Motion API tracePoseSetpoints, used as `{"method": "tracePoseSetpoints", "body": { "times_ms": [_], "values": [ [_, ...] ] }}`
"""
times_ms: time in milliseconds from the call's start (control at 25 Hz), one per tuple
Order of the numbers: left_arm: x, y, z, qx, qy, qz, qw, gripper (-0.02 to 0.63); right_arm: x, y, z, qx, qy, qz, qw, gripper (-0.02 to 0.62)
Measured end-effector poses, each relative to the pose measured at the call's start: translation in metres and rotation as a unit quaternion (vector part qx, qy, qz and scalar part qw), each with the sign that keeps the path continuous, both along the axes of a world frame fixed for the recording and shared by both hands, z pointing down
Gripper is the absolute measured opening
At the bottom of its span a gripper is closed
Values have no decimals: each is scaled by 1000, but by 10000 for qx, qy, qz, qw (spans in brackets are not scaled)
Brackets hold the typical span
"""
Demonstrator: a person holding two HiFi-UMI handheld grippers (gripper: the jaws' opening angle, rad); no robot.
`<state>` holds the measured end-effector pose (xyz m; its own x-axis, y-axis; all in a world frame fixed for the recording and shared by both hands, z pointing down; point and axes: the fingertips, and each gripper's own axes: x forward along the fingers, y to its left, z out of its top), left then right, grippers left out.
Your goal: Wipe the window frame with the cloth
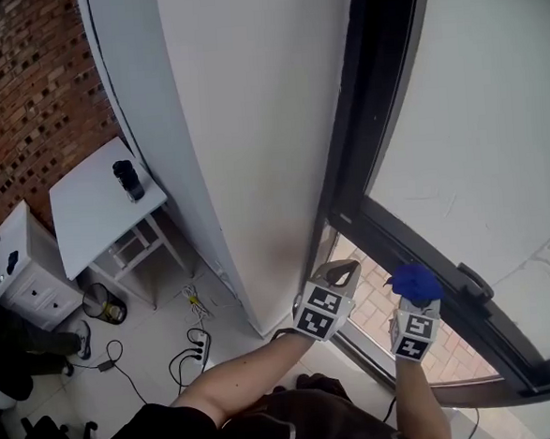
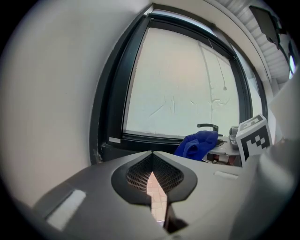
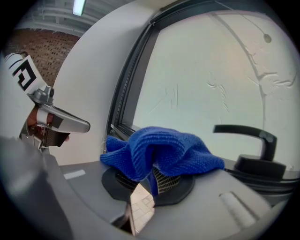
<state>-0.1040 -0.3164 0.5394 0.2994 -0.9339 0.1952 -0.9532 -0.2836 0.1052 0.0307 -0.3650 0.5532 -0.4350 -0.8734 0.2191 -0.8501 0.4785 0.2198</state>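
A blue cloth is bunched in my right gripper, which is shut on it just in front of the bottom rail of the black window frame. In the right gripper view the cloth covers the jaw tips of that gripper, with the frame behind and the black window handle to the right. My left gripper is shut on nothing, beside the frame's lower left corner. In the left gripper view the jaws of this gripper meet at the tip, pointing at the frame; the cloth shows at the right.
A white wall column runs along the frame's left side. Below left stand a white table with a dark cup, white drawers, a small bin, and a power strip with cables on the floor. A brick wall is behind.
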Motion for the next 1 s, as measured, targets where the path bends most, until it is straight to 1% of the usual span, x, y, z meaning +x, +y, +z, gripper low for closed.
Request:
{"method": "tracePoseSetpoints", "body": {
  "times_ms": [80, 240, 440, 680, 800, 1000],
  "values": [
    [-10, -7, 1, 1, -46, -87, 10000, -8, -17, -5, 2, 32, 40, -94, 9999, 55],
    [-25, -18, -8, 135, -380, -156, 9991, -8, -48, -10, -1, 0, 140, -281, 9995, 55],
    [-44, -27, -11, 112, -386, -269, 9988, -8, -84, -17, 3, -49, 113, -650, 9978, 55],
    [-72, -26, -17, 153, -451, -356, 9982, -6, -121, -23, 6, -142, 76, -844, 9963, 55],
    [-82, -25, -19, 152, -486, -233, 9984, -8, -138, -27, 5, -130, 94, -775, 9969, 55],
    [-82, -22, -20, 86, -278, 251, 9993, -6, -163, -33, 4, -225, 199, -581, 9979, 55]
  ]
}}
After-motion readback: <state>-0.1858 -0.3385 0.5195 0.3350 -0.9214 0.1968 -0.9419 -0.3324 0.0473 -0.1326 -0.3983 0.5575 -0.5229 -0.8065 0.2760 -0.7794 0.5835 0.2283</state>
